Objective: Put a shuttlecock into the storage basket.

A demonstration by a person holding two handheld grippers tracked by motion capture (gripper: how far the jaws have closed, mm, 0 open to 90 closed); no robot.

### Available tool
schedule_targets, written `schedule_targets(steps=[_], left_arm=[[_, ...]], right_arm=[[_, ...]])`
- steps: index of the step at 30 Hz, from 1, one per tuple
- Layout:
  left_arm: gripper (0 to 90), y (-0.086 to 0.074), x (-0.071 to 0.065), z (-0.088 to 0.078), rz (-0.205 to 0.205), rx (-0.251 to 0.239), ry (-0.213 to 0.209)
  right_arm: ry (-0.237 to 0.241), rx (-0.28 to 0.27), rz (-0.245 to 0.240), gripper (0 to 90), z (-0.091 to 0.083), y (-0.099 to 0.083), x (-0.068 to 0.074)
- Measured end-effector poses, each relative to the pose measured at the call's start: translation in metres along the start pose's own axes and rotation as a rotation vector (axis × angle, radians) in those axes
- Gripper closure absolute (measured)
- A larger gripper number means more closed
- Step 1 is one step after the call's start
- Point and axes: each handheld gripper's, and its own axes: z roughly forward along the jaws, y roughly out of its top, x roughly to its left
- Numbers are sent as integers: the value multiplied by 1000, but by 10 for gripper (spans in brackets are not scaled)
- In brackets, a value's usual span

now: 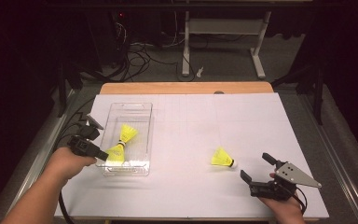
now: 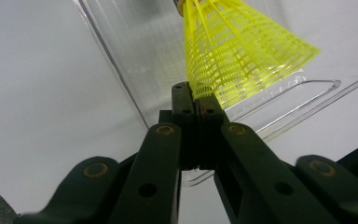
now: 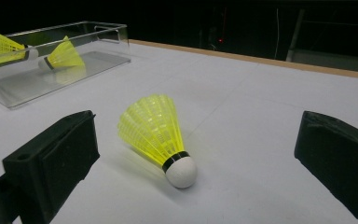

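The left hand-held gripper [image 2: 196,100] is clamped on a light, springy shuttlecock's [image 2: 242,51] skirt rim over the clear tray [image 1: 145,135]; the right hand-held gripper [image 3: 205,154] stands apart around another shuttlecock [image 3: 156,133] lying on the bench [image 1: 191,130]; probably best pinched gently at the skirt.

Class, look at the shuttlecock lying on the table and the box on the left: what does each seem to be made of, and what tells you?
Shuttlecock on the table: skirt looks like yellow moulded plastic, judging by its open mesh ribs; the matt white rounded head may be foam or cork, with a black band. Box: probably clear hard plastic or acrylic, since it is see-through with glossy edges.
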Motion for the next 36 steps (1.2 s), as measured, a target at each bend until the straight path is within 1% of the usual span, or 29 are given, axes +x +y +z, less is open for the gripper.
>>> schedule_targets(steps=[6, 11, 21, 29, 36], left_arm=[[898, -1, 0, 3, 0, 4, -9], [898, -2, 1, 5, -7, 8, -4], [898, -3, 1, 12, -7, 20, -4], [898, -3, 0, 14, -5, 26, 7], [897, -2, -3, 18, 3, 42, 34]], right_arm=[[1, 1, 1, 2, 0, 0, 0], [2, -1, 1, 2, -1, 0, 0], [1, -1, 0, 2, -1, 0, 0], [2, -1, 0, 2, -1, 0, 0], [2, -2, -1, 2, -1, 0, 0]])
